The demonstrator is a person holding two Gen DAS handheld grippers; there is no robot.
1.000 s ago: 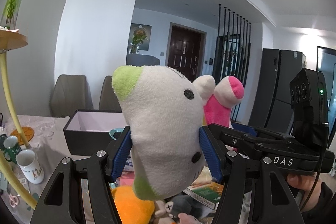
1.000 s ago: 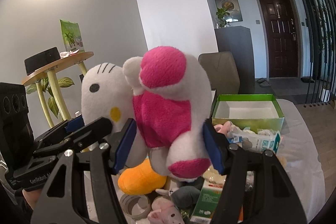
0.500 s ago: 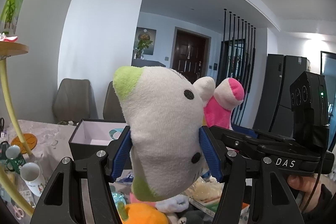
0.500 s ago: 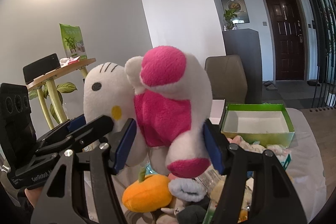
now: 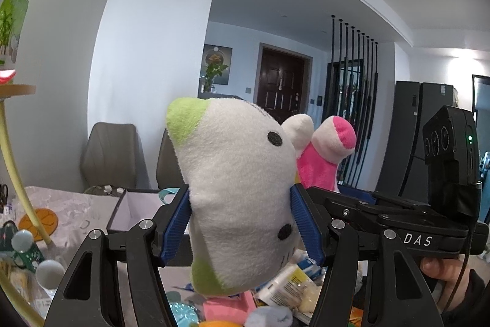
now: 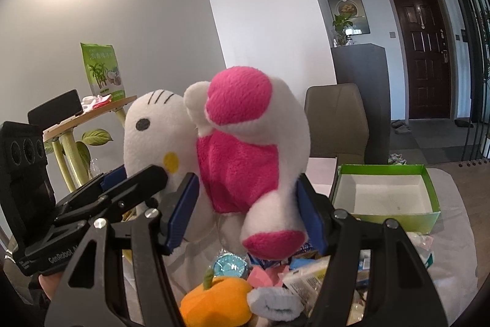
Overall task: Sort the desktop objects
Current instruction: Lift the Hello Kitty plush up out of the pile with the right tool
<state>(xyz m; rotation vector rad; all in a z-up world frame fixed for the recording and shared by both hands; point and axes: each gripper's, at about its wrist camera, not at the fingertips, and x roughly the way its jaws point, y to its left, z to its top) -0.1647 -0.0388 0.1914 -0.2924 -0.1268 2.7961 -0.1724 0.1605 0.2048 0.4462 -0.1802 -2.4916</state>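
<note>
Left tongs [image 5: 240,218] clamp white-green plush [image 5: 235,189]; right tongs [image 6: 248,213] clamp pink-white plush [image 6: 245,161]; both held above clutter, green box [image 6: 428,189] right of the right tongs.

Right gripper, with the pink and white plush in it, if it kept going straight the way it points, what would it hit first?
Probably the grey chair behind the table. The right gripper points just over the clutter, left of the green box; depth is hard to judge.

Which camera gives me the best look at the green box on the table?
The right wrist view. It shows the green box whole, open and empty, on the table beyond the pink-and-white plush toy. The left wrist view does not show it; there only a black box is visible.
</note>
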